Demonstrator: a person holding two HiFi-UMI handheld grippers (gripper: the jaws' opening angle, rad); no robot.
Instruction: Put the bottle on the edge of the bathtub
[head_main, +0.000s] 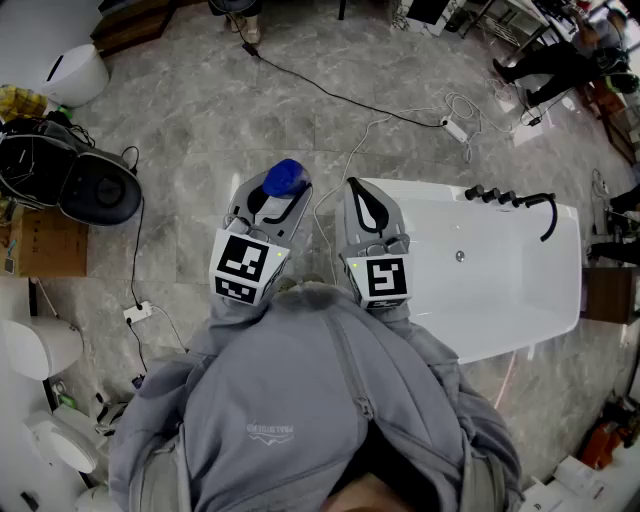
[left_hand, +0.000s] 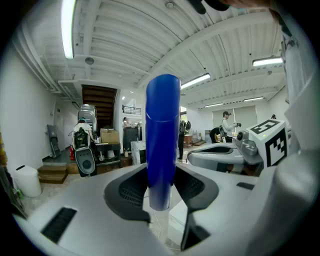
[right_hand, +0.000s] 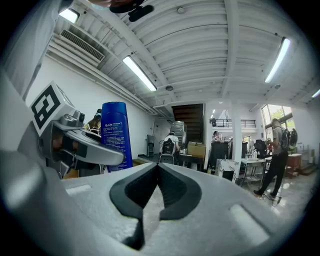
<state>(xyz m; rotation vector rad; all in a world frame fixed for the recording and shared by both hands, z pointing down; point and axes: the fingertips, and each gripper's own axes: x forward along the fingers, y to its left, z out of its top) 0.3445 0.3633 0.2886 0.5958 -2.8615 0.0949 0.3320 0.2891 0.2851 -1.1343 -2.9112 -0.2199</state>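
The left gripper (head_main: 268, 205) pinches a blue bottle (left_hand: 162, 135) between its dark pads. The pads press on the bottle's lower part, and it stands upright in the grip. In the left gripper view the bottle rises well above the jaws, with its base just below them. The right gripper (right_hand: 159, 170) is held just beside the left one. Its jaws are pressed together tip to tip, with nothing between them.

From the head view, both grippers are held out in front of a person in a grey hoodie (head_main: 290, 400). The bottle is in the air over the grey tiled floor (head_main: 300, 110), to the left of the near end of the white bathtub (head_main: 500, 300) — it is not resting on the rim. The right gripper sits between the bottle and the tub, over the tub's end. A dark faucet (head_main: 512, 197) stands on the tub's far rim. A black cable (head_main: 330, 92) runs across the floor beyond the grippers to a white power strip (head_main: 455, 126).
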